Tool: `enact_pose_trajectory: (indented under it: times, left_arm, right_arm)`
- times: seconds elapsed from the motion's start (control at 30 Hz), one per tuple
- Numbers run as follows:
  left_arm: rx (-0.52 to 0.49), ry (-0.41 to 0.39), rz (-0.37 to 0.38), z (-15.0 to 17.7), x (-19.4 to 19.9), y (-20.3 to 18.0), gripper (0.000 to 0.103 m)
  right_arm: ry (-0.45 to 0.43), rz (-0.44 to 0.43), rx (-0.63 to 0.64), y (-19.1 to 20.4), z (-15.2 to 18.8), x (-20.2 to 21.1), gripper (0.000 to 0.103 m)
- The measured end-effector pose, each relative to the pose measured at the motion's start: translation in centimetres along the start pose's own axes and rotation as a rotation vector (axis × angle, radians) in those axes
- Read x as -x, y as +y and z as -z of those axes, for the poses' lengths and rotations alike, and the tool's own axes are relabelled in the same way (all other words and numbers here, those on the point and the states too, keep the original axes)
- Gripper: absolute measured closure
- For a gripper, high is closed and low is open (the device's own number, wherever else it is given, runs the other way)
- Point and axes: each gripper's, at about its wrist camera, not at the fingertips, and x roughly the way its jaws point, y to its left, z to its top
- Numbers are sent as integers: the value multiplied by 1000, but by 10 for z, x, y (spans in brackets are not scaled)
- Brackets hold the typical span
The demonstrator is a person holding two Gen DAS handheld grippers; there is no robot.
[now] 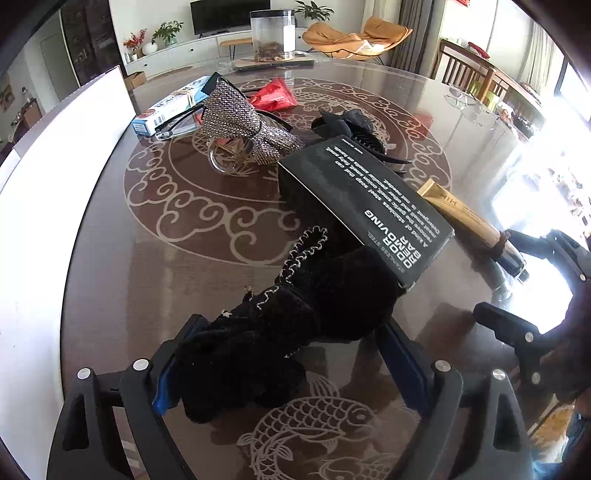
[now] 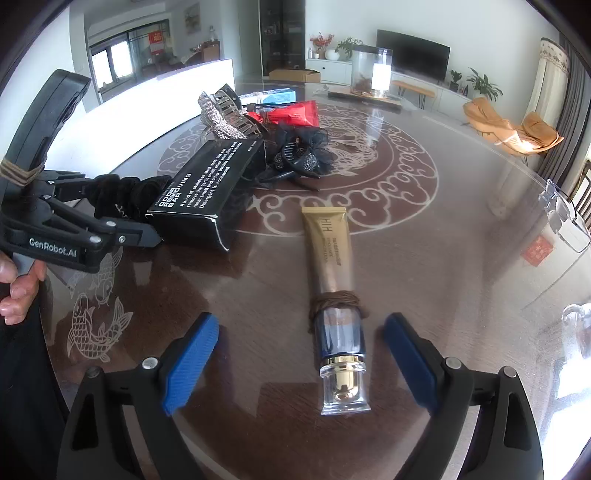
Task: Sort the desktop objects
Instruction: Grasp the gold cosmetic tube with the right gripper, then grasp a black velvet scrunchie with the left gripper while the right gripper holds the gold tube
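Observation:
My left gripper (image 1: 291, 354) is open, its jaws either side of a black velvet scrunchie (image 1: 280, 332) that lies against a black "Odor Removing Bar" box (image 1: 365, 210). Whether the pads touch the scrunchie I cannot tell. In the right wrist view the left gripper (image 2: 122, 229) sits at the left by the scrunchie (image 2: 122, 192) and box (image 2: 210, 188). My right gripper (image 2: 299, 358) is open, its blue pads (image 2: 192, 362) either side of a gold cream tube (image 2: 332, 280) wrapped with a brown hair tie (image 2: 338, 299). The tube (image 1: 465, 218) also shows in the left view.
On the round patterned glass table (image 2: 424, 236) lie a rhinestone bow clip (image 1: 240, 122), a black flower claw clip (image 2: 299, 151), a red packet (image 2: 295, 110), a blue-white box (image 1: 173, 107) and clear glasses (image 2: 565, 218). A clear jar (image 1: 273, 35) stands at the back. A white board (image 1: 62, 155) is on the left.

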Motion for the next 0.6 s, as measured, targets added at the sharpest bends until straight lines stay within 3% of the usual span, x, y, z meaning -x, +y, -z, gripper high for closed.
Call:
enact_pose_trajectory:
  times: [0.1,0.23,0.33,0.47,0.5,0.57,0.6]
  left_arm:
    - [-111,57,39,3,3,-8,9]
    - [-274,44,-17,0,7,-13,8]
    - [-274,19,-39,-14,1,-4,8]
    - [-180,36,88,-26,-12,9,11]
    - [-169,19,78,-27,-10,9,18]
    - [-138,-9,67,-25,-2,9,54]
    - [-111,-13,52,-24,1,8,64]
  right_arm:
    - [1,0,1,1,0,0,11]
    - [2,2,1,2,0,-1,10]
    - [2,1,1,2,0,-1,10]
    - [2,1,1,2,-1,-1,10]
    - [2,1,1,2,-1,-1,10]
    - [2,1,1,2,-1,-1,10]
    - [2,1,1,2,-1,-1,10]
